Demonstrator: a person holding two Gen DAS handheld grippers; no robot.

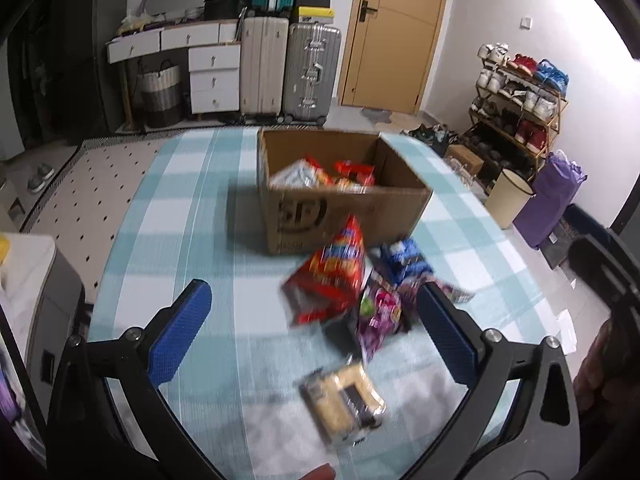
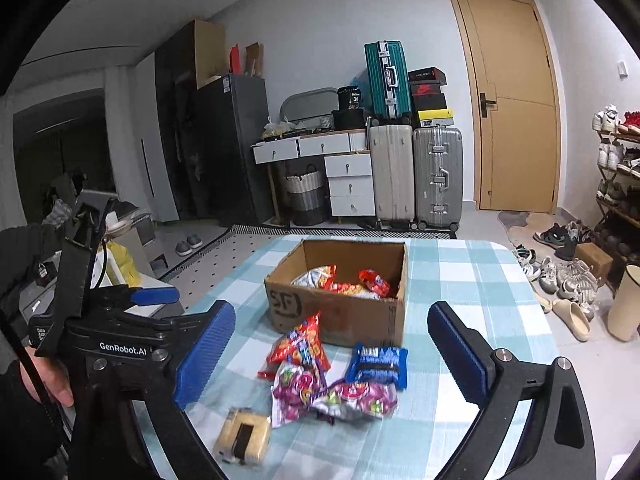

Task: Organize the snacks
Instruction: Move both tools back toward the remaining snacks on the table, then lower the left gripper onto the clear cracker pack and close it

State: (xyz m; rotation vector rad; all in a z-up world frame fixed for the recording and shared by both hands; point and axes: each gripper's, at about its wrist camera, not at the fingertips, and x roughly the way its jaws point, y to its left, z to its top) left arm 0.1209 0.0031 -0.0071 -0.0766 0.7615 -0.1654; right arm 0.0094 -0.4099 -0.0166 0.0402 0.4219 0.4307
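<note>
The task looks partly done. A cardboard box [image 2: 340, 300] sits near the middle of the table [image 2: 480, 280], and several snack packets already lie inside it, red and silver ones among them [image 2: 344, 282]. Left outside, just in front of the box, is a small heap: a red bag [image 2: 298, 346] leaning against the box's front wall, a blue packet [image 2: 377, 365] beside it, two purple packets [image 2: 332, 394] touching each other, and a yellow pack [image 2: 242, 436] lying a little apart, nearest the camera. So about five items remain to be put away, as far as can be seen. The left gripper [image 1: 314, 330] is wide open and holds nothing; it hangs above the heap, with the red bag and purple packets showing between its fingers, though that view is blurred. The right gripper [image 2: 332, 354] is also wide open and empty, aimed at the same heap from above. Either one could take the next snack; which it will be cannot be told.
</note>
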